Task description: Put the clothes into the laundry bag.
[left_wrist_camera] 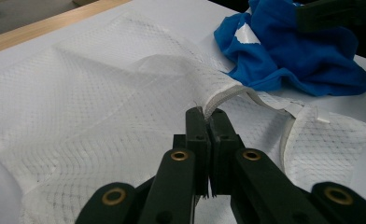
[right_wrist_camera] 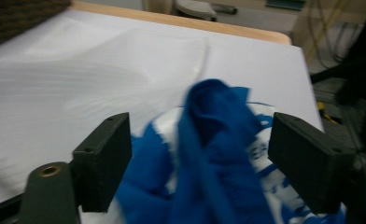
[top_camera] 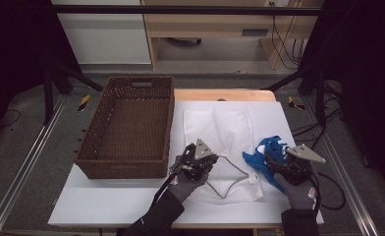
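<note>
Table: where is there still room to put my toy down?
The near strip of the table, in front of the basket, is bare. So is the inside of the basket. The middle is crowded: the mesh bag lies there, pinched by the left gripper, with the blue cloth beside it.

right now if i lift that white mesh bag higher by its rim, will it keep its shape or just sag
Probably sag. The white mesh bag already drapes in soft folds where the left gripper pinches its rim, so it looks floppy. The open netting suggests it is light for its size. The corded rim seems a little firmer, so the mouth may hold a loose loop.
</note>
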